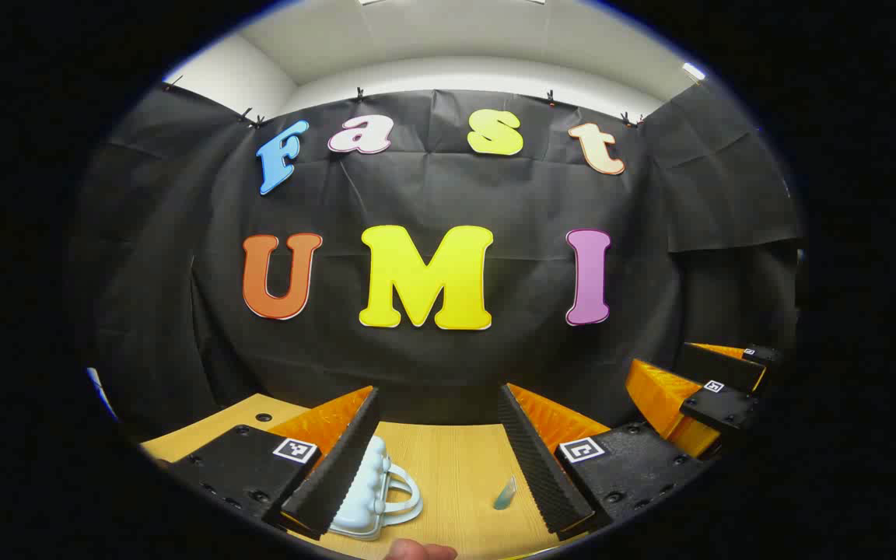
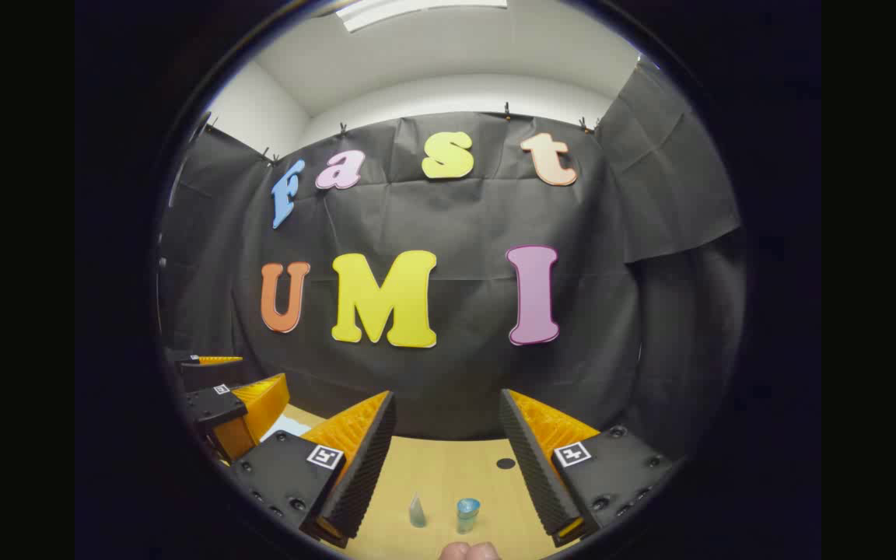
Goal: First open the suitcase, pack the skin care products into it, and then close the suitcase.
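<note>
A small pale-blue suitcase (image 1: pixel 376 491) lies shut on the wooden table (image 1: pixel 456 459), its handle toward the middle, partly behind my left gripper's left finger. My left gripper (image 1: pixel 439 404) is open above the table, and a small teal bottle (image 1: pixel 505 493) stands near its right finger. In the right gripper view, my right gripper (image 2: pixel 446 404) is also open, with a small clear bottle (image 2: pixel 417 511) and a blue-capped jar (image 2: pixel 467 513) on the table between its fingers. Neither gripper holds or touches anything. Each gripper shows in the other's view: right gripper (image 1: pixel 689 372), left gripper (image 2: pixel 224 383).
The black cloth wall stands close behind the table's far edge. A round hole (image 2: pixel 505 463) sits in the tabletop near my right gripper's right finger, and another hole (image 1: pixel 263 418) at the far left. A person's fingertips (image 2: pixel 470 551) show at the lower edge.
</note>
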`<action>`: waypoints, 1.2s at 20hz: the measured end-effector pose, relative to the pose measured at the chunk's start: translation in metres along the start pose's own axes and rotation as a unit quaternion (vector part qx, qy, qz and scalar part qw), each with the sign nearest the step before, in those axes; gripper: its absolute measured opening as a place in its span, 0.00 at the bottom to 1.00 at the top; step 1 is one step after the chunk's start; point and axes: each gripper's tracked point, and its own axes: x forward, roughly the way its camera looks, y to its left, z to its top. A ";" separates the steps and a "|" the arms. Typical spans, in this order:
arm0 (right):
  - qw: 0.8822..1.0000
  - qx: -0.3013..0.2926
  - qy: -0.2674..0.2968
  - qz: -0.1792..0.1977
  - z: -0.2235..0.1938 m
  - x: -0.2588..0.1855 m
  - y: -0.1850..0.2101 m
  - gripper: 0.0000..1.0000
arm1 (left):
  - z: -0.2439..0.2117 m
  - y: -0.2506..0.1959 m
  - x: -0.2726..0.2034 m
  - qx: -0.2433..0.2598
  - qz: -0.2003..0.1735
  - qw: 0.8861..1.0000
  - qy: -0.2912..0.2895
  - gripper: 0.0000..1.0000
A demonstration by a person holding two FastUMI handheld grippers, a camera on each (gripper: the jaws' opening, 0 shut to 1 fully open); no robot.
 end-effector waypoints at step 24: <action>0.999 -0.011 0.027 -0.022 -0.027 -0.002 -0.027 0.80 | -0.046 0.006 0.004 0.090 -0.025 0.995 0.034 0.97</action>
